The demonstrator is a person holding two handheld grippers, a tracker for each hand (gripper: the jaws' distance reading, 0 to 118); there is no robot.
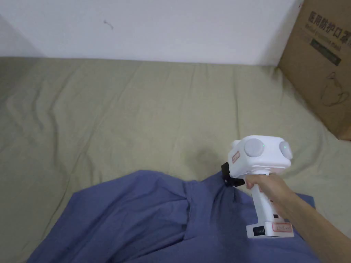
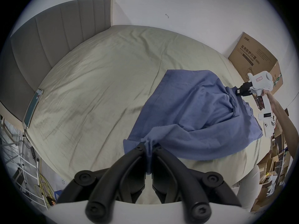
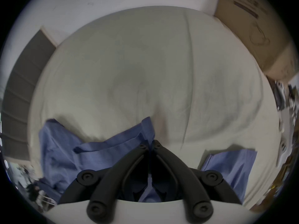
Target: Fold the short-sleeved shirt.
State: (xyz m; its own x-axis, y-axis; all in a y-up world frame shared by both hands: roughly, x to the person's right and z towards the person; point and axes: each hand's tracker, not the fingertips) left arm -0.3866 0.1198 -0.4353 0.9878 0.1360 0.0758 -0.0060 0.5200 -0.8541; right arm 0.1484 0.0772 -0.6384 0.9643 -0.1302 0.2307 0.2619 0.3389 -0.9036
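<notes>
Both grippers, left (image 2: 149,144) & right (image 3: 150,141), clamp the blue shirt (image 1: 144,212) over the bed's (image 1: 137,113) near edge. Risk: thin bunched cloth may slip out, collapsing the spread.

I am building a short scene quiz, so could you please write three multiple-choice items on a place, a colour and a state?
1. Where does the cardboard box stand?
A. by the wall at the bed's far right
B. on the floor
C. on the shirt

2. What colour is the shirt?
A. white
B. blue
C. red

3. How is the left gripper?
A. open above the sheet
B. shut on nothing
C. shut on the shirt

Answers: 1 A, the head view shows it on the sheet against the wall; 2 B, it is blue in all views; 3 C, the left gripper view shows cloth bunched between its jaws.
</notes>
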